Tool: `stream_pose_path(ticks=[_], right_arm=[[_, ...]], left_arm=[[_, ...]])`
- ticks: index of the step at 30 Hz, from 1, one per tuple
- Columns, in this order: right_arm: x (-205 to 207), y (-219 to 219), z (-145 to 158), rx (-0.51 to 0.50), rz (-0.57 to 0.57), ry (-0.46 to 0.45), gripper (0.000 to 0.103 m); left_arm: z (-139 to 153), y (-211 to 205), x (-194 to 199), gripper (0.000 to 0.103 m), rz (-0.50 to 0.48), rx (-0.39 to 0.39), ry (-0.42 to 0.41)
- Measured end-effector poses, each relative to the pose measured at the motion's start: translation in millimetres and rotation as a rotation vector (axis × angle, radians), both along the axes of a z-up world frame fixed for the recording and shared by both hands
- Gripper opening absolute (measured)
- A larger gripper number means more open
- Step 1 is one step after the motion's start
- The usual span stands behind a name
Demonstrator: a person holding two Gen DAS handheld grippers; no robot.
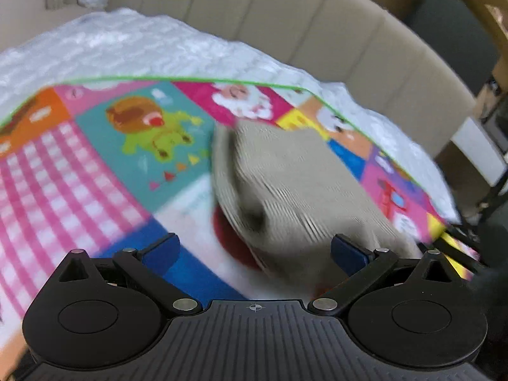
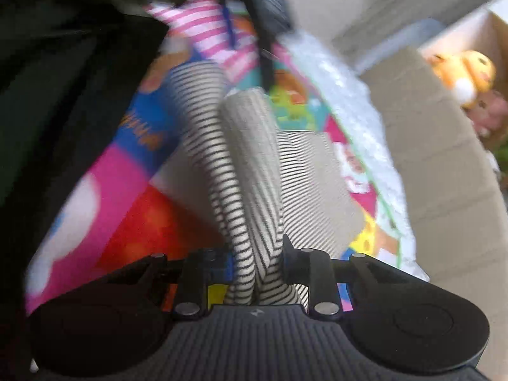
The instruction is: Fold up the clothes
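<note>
The right gripper (image 2: 258,265) pinches a bunched edge of the beige, thinly black-striped knit garment (image 2: 250,165), which trails down onto the bright cartoon-patchwork play mat (image 1: 95,165). The left gripper (image 1: 252,249) hangs spread and empty just beside the garment. Through the blur it seems mid-lift; better to draw it taut, then lay it flat on the mat.
</note>
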State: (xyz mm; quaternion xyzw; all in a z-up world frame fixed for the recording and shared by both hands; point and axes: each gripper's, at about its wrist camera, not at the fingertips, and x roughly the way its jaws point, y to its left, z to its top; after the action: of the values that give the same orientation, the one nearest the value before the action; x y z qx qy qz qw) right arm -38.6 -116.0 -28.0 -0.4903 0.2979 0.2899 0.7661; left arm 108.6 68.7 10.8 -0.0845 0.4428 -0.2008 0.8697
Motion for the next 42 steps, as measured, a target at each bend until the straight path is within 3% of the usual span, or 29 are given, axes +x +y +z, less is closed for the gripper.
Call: stream_pose_path(ticks=[2, 6, 10, 13, 19, 21, 23, 26, 29, 31, 34, 37, 39, 40, 42], right_arm=[[-10.1, 3.1, 4.4, -0.032, 0.055, 0.03, 0.024], [-8.4, 0.7, 28.6, -0.093, 0.162, 0.022, 0.023], [53.3, 7.3, 52.3, -0.101, 0.177, 0.031, 0.024], [111.7, 8.8, 41.9, -0.074, 0.136, 0.047, 0.03], [219.4, 6.7, 4.3, -0.014, 0.021, 0.076, 0.054], [231.0, 1.3, -5.3, 0.02, -0.005, 0.059, 0.074], [233.5, -4.4, -4.0, 0.065, -0.027, 0.052, 0.078], [237.5, -12.1, 1.2, 0.12, -0.053, 0.041, 0.079], [223.2, -23.5, 8.6, 0.163, -0.078, 0.004, 0.079], [212.7, -31.6, 17.7, 0.213, -0.118, -0.02, 0.082], [199.0, -50.1, 29.6, 0.29, -0.196, -0.052, 0.084], [188.3, -74.3, 38.9, 0.396, -0.31, -0.06, 0.084], [181.1, -91.4, 43.0, 0.504, -0.387, -0.054, 0.084], [177.1, -98.7, 44.2, 0.557, -0.42, -0.056, 0.083], [175.0, -107.0, 41.5, 0.653, -0.472, -0.052, 0.061]], left_arm=[[-9.4, -15.8, 20.9, 0.103, -0.003, 0.07, 0.002], [-39.3, -44.8, 67.2, 0.103, -0.002, 0.109, 0.04], [-61.1, -38.8, 87.8, 0.103, 0.009, 0.106, 0.044], [-75.8, -18.7, 96.3, 0.103, 0.03, 0.069, 0.064], [-68.2, 37.9, 108.9, 0.103, 0.19, -0.17, 0.071], [-66.3, 43.5, 110.3, 0.103, 0.188, -0.235, 0.065], [-64.3, 49.1, 111.6, 0.103, 0.186, -0.299, 0.059], [-60.7, 42.8, 113.7, 0.103, 0.104, -0.42, 0.061], [-55.7, 22.8, 109.4, 0.103, -0.011, -0.434, 0.036], [-51.3, 6.2, 101.2, 0.103, -0.069, -0.371, -0.003], [-53.4, -12.6, 97.1, 0.103, -0.074, -0.262, -0.023], [-56.7, -14.7, 97.7, 0.099, -0.033, -0.201, -0.008], [-53.4, -7.4, 96.4, 0.096, 0.008, -0.208, 0.014], [-46.5, -3.8, 90.8, 0.096, 0.014, -0.211, 0.001], [-32.8, 3.6, 79.7, 0.096, 0.028, -0.215, -0.026]])
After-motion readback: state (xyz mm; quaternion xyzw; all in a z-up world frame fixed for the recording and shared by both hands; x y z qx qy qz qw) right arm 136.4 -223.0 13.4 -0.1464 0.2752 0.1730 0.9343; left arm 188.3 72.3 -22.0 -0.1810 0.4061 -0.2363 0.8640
